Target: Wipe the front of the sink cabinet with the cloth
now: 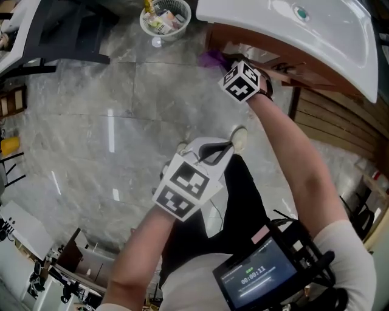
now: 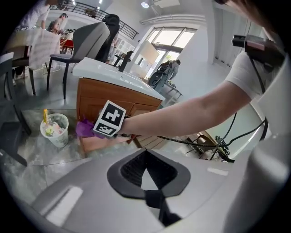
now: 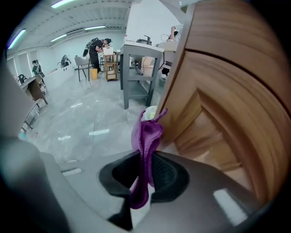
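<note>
A purple cloth (image 3: 148, 136) hangs bunched between the jaws of my right gripper (image 3: 146, 157), which is shut on it. The cloth touches the wooden front of the sink cabinet (image 3: 227, 104) near its corner. In the head view the right gripper (image 1: 226, 62) reaches under the white sink (image 1: 316, 30), and the cloth (image 1: 213, 59) shows just left of its marker cube. My left gripper (image 1: 226, 146) is held back near my body, shut with nothing in it. From the left gripper (image 2: 145, 160) view, the cloth (image 2: 84, 127) lies low against the cabinet (image 2: 97, 98).
A white mesh waste basket (image 1: 165, 18) with rubbish stands on the grey marble floor left of the cabinet. A dark chair (image 1: 61, 30) is at the far left. A screen device (image 1: 261, 276) is strapped to my chest. People stand far back in the room.
</note>
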A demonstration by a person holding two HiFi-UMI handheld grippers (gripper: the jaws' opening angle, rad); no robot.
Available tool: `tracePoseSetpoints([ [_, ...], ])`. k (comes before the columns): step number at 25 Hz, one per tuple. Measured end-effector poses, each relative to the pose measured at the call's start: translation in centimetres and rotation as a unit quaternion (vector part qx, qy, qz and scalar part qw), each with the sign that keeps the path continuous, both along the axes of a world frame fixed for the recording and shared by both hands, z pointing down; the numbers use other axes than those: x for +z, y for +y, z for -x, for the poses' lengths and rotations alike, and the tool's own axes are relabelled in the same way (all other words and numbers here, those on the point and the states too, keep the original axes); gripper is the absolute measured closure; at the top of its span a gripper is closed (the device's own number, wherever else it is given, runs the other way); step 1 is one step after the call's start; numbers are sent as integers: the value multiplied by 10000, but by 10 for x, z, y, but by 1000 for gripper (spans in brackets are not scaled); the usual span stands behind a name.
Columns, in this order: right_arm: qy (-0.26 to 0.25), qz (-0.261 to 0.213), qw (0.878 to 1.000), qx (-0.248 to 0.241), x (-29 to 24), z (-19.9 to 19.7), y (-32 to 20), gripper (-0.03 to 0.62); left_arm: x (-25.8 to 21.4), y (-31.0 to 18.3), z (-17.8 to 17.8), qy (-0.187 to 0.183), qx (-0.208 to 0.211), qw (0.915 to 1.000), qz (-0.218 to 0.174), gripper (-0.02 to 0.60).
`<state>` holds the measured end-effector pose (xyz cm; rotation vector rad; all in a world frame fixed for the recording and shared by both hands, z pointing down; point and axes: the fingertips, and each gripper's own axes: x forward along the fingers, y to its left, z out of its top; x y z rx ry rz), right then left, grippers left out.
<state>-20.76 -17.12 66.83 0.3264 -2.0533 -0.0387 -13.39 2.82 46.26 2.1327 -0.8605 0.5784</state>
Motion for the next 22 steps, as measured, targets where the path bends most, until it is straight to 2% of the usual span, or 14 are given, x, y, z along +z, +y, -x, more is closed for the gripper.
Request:
tracePoseSetpoints([
  [3, 114, -64, 9996, 238, 4, -16, -14, 539, 5, 0, 1, 46, -3, 10000, 29, 574],
  [8, 249, -128, 9979, 592, -1, -55, -28, 539, 3, 0, -10, 64, 227, 9997, 44, 574],
  [22, 404, -330, 9896, 1341, -33, -193, -52, 539, -11, -13, -78, 123, 965, 9953, 4, 574],
])
